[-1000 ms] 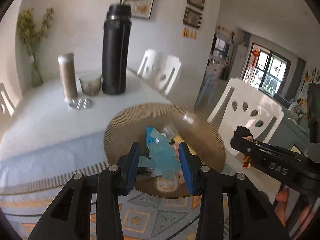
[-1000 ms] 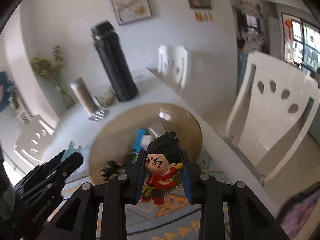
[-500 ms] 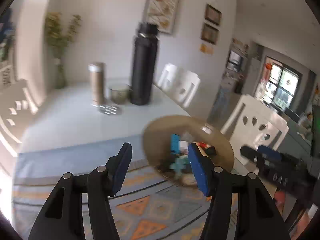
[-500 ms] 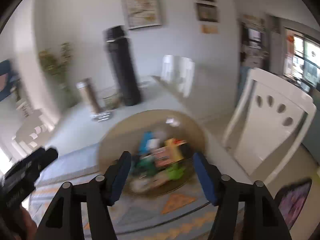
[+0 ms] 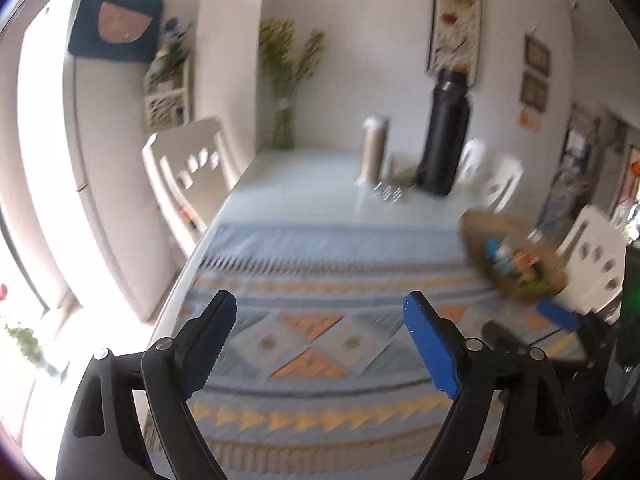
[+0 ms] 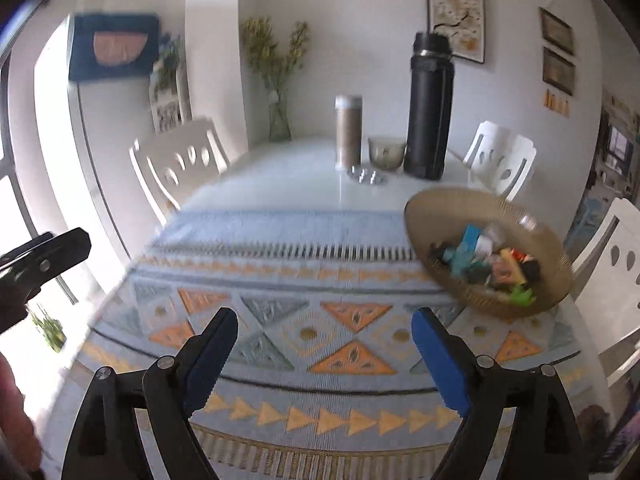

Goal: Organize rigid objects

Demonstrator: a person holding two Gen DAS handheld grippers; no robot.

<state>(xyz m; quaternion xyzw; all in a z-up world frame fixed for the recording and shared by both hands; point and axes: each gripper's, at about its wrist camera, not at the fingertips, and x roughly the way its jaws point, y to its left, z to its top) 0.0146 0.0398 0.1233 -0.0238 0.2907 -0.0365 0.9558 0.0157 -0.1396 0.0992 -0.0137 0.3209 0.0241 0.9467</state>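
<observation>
Toys, small rigid coloured plastic figures [image 6: 486,266], lie piled in the round tan woven basket [image 6: 552,252] at the right edge of the white dining table [image 6: 280,184], on the far right part of the blue-and-orange patterned woven mat [image 6: 320,320]. Pile is a jumble: no shared heading, long axes can't be told through blur; 1 blue piece looks to stand roughly upright. Behind, at the far end: tall black thermos bottle [image 6: 428,116], then slim brown tumbler with white lid [image 6: 349,132], small glass cup [image 6: 386,154].

Left gripper [image 5: 320,344] and right gripper [image 6: 325,354]: both sets of blue-padded jaws have just been opening, now stand wide apart with nothing between them, over bare mat, well apart from the basket.

No loose toy visible on the mat, so this looks like the end or a reach for a next piece off-frame. To do it well: keep jaws wide, slow down, find the target first.
</observation>
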